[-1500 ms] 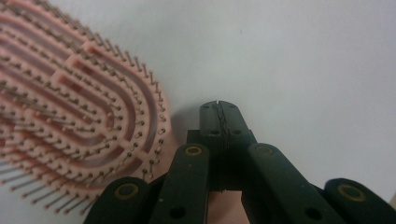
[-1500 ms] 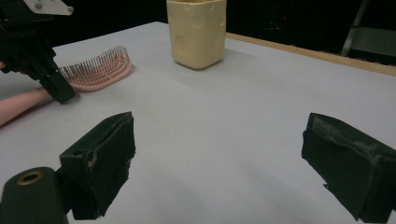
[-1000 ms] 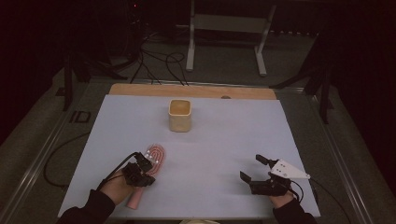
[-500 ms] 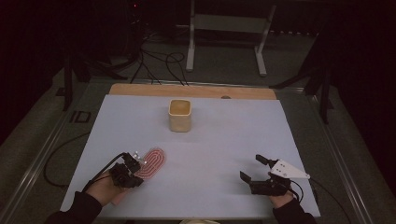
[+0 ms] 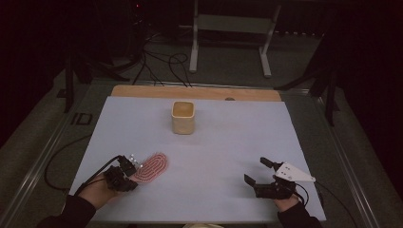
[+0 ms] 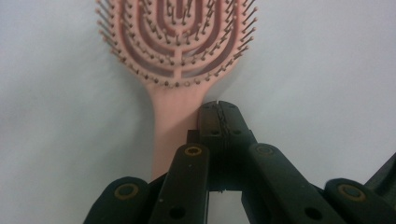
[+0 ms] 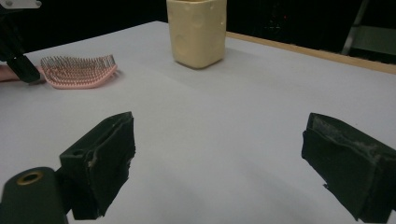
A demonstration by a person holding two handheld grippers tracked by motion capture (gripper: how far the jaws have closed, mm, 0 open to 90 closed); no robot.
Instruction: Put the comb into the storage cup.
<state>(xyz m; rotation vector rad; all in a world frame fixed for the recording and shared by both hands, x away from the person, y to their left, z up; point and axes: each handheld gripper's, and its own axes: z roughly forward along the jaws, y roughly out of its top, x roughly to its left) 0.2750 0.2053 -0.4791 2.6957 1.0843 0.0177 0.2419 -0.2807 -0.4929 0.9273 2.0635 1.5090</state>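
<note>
Pink hairbrush (image 5: pixel 151 166) lies bristles-up on the white bench (image 5: pixel 228 142), near its front left corner, head angled toward the middle, handle toward the person. Head is oval with looped slots and rows of thin tipped bristles; the handle is a flat, smooth, narrow neck. Looks like light plastic, so probably slides easily.

Left claw (image 6: pixel 218 112) is clenched, jaws pressed together with nothing between them; the tip sits over or against the right edge of the handle, just below the head. I cannot tell if it touches.

Risks, as a guess: a closed claw nudging the handle edge would push or spin the brush rather than pick it up. Gripping that slim neck off-centre could let the brush swing or slip out. Clamping onto the bristles would bend them.

Beige cup (image 5: pixel 183 117) stands upright, well apart, toward the far middle of the bench, empty as far as I can see. A brush dropped in head-heavy could tip it.

Right claw (image 5: pixel 259 172) rests at the front right, released, jaws spread wide, holding nothing, well apart from everything.
</note>
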